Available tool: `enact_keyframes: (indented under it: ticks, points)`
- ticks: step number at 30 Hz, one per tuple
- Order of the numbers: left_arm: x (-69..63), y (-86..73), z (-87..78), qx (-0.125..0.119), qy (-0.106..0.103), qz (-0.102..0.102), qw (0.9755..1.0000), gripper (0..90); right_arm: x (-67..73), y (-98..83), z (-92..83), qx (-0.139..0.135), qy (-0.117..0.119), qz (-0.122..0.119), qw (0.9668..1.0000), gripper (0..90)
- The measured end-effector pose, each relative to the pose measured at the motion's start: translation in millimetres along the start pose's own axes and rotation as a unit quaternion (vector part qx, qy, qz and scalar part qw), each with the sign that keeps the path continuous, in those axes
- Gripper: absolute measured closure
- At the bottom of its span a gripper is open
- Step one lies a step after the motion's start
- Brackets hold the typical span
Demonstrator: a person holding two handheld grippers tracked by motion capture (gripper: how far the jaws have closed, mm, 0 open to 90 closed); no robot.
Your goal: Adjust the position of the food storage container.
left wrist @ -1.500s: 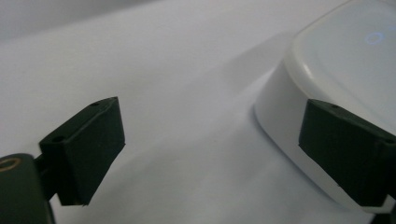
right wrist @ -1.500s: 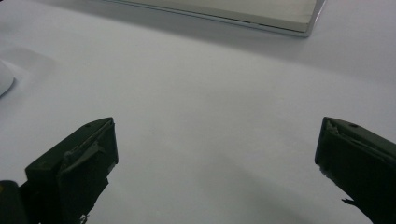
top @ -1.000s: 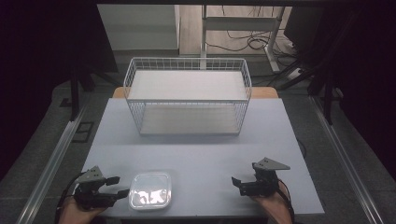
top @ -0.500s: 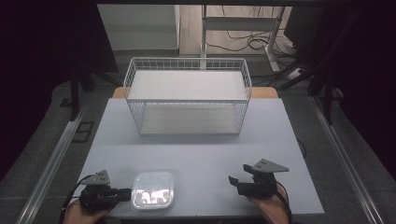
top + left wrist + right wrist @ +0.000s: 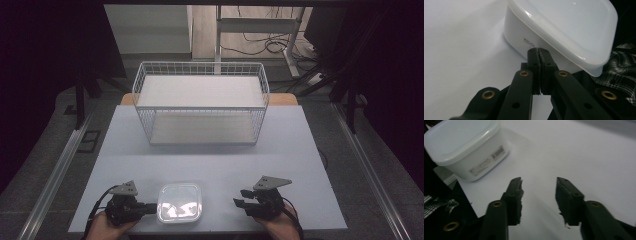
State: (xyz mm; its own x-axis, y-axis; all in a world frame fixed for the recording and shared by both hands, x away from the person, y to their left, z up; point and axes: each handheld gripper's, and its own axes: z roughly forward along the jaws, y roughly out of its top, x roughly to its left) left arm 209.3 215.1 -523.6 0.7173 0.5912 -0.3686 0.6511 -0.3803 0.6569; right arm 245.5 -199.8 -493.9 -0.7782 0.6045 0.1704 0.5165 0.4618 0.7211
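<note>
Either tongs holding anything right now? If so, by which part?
Nothing is held. The left tongs are shut on nothing, tips at the side of the white box. The right tongs, just closing, have a bare gap, apart from the box.

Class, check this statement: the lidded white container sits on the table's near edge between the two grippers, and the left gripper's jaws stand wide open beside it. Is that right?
Not quite. The left gripper has its jaws shut together, with nothing between them, their tips right at the wall of the white container; the left gripper view shows it. The rest holds: the container sits at the table's near edge between the left gripper and the right gripper.
</note>
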Motion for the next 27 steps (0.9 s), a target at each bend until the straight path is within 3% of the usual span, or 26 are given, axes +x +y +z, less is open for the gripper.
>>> enact_keyframes:
  ticks: [1, 4, 9, 15, 27]
  points:
    - [-1.8, 2.5, 4.7, -0.001, -0.004, -0.002, 1.0, 89.8, 2.4, 0.8, 2.7, 0.008, 0.007, -0.004, 0.9999, 68.8]
    - [-4.2, 6.4, 11.2, -0.002, -0.009, -0.006, 0.9999, 89.9, 6.0, 1.7, 6.2, 0.015, 0.022, -0.009, 0.9996, 78.2]
    - [-10.4, 15.4, 24.1, -0.006, -0.013, -0.008, 0.9999, 90.0, 16.9, 3.8, 13.0, 0.019, 0.037, -0.026, 0.9988, 88.7]
    - [-17.3, 26.5, 39.7, -0.004, -0.018, -0.005, 0.9998, 90.0, 27.0, 5.5, 22.6, 0.03, 0.048, -0.038, 0.9977, 89.1]
    - [-18.0, 45.3, 56.6, -0.017, 0.005, -0.006, 0.9998, 90.0, 12.2, 8.3, 19.6, 0.017, 0.004, -0.011, 0.9998, 89.1]
